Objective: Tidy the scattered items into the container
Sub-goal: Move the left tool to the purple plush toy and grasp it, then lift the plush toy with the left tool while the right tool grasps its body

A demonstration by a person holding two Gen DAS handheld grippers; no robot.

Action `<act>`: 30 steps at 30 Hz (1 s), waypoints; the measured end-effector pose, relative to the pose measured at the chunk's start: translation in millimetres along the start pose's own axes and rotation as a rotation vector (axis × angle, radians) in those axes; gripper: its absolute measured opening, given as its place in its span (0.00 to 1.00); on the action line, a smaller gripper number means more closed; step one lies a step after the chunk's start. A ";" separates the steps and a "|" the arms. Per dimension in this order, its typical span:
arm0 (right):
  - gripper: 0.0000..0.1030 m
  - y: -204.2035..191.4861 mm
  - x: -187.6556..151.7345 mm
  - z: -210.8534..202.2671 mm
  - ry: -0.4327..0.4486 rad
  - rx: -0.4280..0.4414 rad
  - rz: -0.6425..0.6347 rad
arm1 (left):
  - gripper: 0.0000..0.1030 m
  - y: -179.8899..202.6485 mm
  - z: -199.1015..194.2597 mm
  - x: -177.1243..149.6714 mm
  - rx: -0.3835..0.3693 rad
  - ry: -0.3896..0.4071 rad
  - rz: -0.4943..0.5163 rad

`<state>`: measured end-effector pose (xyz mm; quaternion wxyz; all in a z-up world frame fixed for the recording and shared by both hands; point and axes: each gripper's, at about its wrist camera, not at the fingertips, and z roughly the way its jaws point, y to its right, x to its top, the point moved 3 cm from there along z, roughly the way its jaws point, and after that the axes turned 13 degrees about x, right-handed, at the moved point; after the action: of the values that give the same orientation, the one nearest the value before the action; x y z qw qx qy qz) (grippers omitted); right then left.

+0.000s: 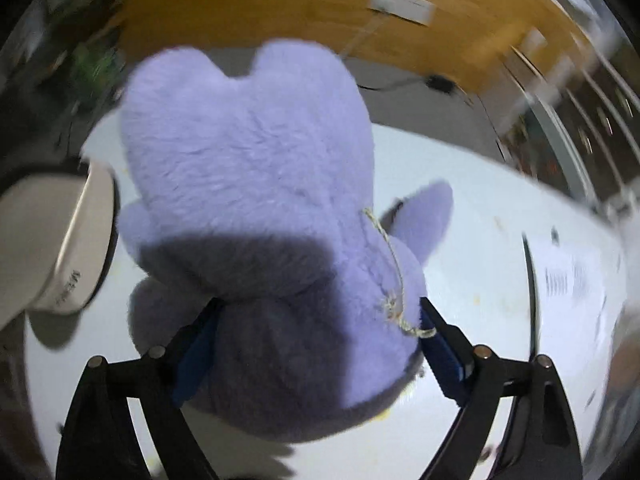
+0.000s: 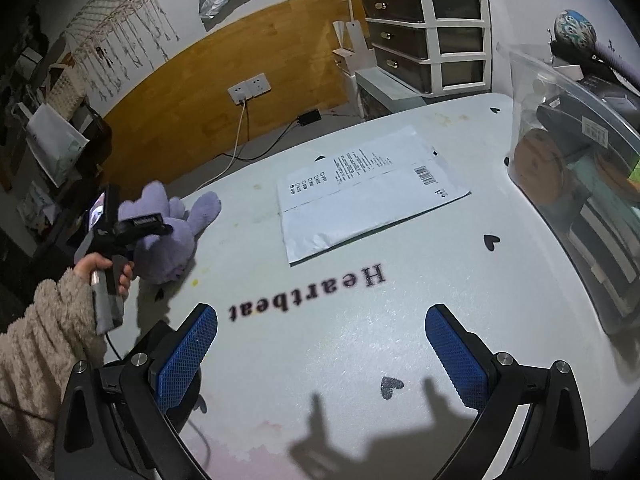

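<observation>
The white table (image 2: pixel 360 320) fills most of the right wrist view, with "Heartbeat" printed across its middle and small black hearts dotted about. At the right edge of that frame stands the clear plastic container (image 2: pixel 568 152), already holding dark, orange and green items (too blurred to name). A white mailer envelope (image 2: pixel 368 196) with a barcode lies flat at centre, well apart from the container.

The purple plush toy (image 1: pixel 256 200) dominates the left wrist view, where the left gripper (image 1: pixel 316 344) is clamped on its lower body, blue pads pressed into the fur on both sides; a thin string loop hangs on its right side. In the right wrist view it sits at the middle left, at the table's far left edge.

The right gripper (image 2: pixel 320 356) hangs over the table at the bottom of its frame, fingers spread wide with nothing between them.

A white bowl (image 1: pixel 80 240) shows at the left wrist view's left edge.
</observation>
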<state>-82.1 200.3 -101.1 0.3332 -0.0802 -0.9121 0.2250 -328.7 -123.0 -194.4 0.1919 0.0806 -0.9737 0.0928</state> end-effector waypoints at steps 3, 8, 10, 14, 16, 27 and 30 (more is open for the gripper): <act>1.00 -2.2 0.1 -3.0 0.008 0.008 -0.010 | 0.81 10.7 -10.0 -12.2 -0.026 0.005 0.044; 1.00 -0.3 -0.3 -8.6 0.025 0.012 -0.002 | 0.77 13.1 -17.2 -22.8 -0.086 -0.009 0.040; 1.00 2.5 -0.4 -10.3 0.031 0.012 0.009 | 0.76 9.7 -16.2 -22.5 -0.114 -0.021 0.025; 1.00 7.9 0.4 -12.4 0.043 0.010 0.031 | 0.72 7.8 -15.7 -28.4 -0.253 -0.092 -0.008; 1.00 10.2 0.9 -12.1 0.046 0.012 0.040 | 0.72 11.0 -16.9 -35.0 -0.319 -0.135 -0.012; 1.00 16.1 -1.1 -13.5 0.040 0.025 0.063 | 0.71 73.8 -54.7 -109.8 -0.467 -0.239 0.172; 1.00 23.5 -0.3 -21.3 0.056 0.018 0.074 | 0.71 92.6 -65.4 -135.4 -0.500 -0.261 0.239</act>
<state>-68.2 228.6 -97.8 0.3509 -0.1172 -0.8968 0.2428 -199.4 -3.0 -201.5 0.0670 -0.0730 -0.9853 -0.1392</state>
